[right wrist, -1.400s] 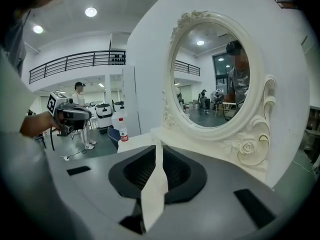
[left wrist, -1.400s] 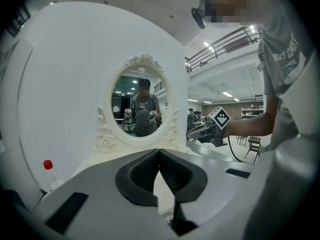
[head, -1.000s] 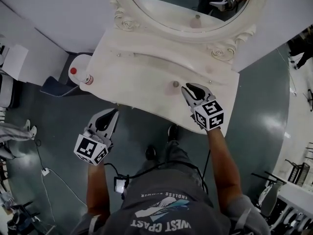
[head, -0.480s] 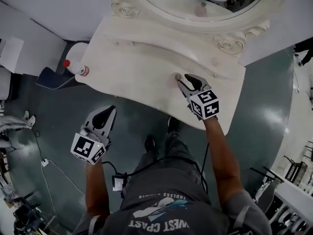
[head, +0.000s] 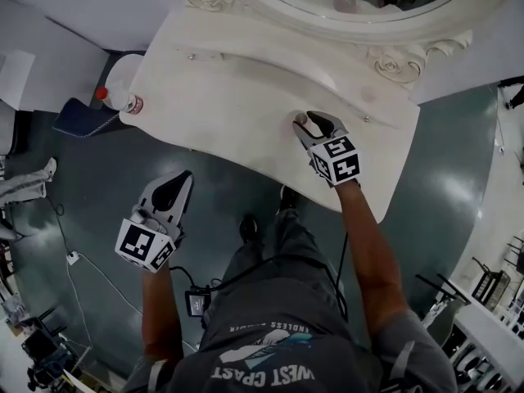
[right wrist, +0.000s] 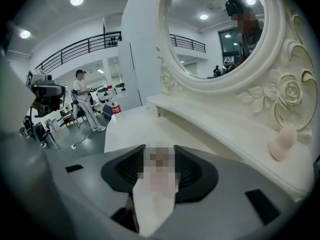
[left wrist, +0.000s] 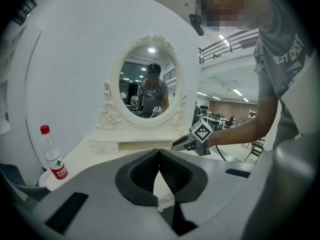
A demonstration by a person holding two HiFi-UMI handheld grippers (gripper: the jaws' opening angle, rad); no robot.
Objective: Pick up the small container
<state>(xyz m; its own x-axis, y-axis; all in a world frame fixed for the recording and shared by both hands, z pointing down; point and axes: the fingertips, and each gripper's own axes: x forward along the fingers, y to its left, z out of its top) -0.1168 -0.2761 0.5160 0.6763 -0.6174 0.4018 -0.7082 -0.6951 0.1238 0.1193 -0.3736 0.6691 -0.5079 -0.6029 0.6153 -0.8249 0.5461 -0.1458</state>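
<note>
The small container (head: 300,119), a pale pinkish thing, stands on the white vanity table (head: 221,97) near its front edge. My right gripper (head: 312,122) reaches over that edge with the container at its tips. In the right gripper view the container (right wrist: 160,176) stands between the dark pads, partly under a blur patch. The jaws of my right gripper (right wrist: 160,156) are opening, and I see no pad pressing on it. My left gripper (head: 171,190) hangs off the table over the floor; its jaws (left wrist: 159,156) meet at the tips and hold nothing.
An oval mirror (left wrist: 150,86) in an ornate white frame stands at the table's back above a raised shelf. A second pink item (right wrist: 282,143) sits on that shelf at the right. A red-capped water bottle (head: 115,98) stands on a round stand by the table's left end.
My right gripper has moved forward and left over the table until the container came between its jaws. The left gripper stayed low over the floor.
</note>
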